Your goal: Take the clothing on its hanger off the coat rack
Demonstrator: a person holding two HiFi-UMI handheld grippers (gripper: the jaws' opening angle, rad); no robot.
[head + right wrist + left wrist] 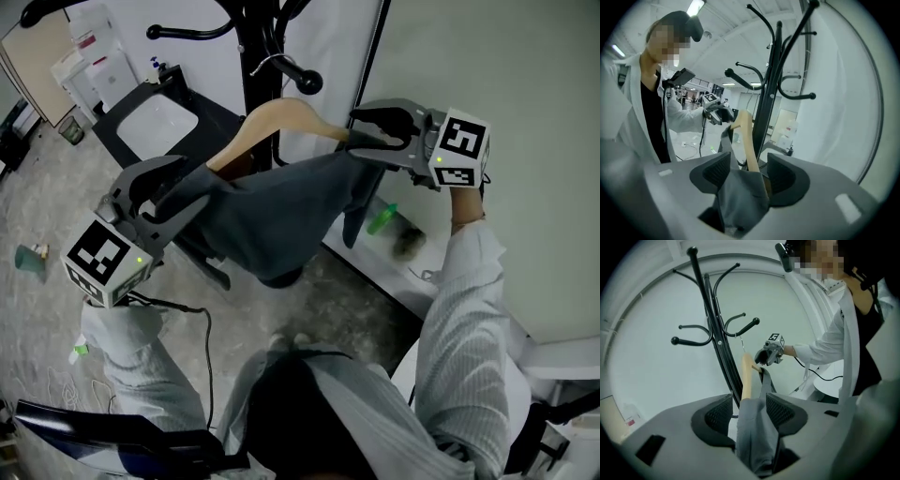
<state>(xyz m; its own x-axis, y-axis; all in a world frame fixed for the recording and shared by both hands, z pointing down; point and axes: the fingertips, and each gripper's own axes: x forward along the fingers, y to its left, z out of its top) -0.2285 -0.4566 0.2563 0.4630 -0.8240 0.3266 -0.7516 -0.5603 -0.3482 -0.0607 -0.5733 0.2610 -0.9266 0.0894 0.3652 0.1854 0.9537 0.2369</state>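
Left hand-held gripper (181, 193) and right hand-held gripper (371, 138) both wide open, 1 at each end of wooden hanger (281, 117). Grey garment (272, 211) lies loose between pads. Hanger hook at coat rack (258, 37) arm.

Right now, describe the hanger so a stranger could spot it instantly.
Find the black coat rack by the white wall. Before its pole, a dark grey garment drapes over the hanger, the only pale, curved wooden piece there.

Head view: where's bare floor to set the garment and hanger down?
Bare floor left, between the teal cup and the coat rack's legs, and a patch just below the grey garment. Crowded: the white ledge at right, with a green bottle and cable.
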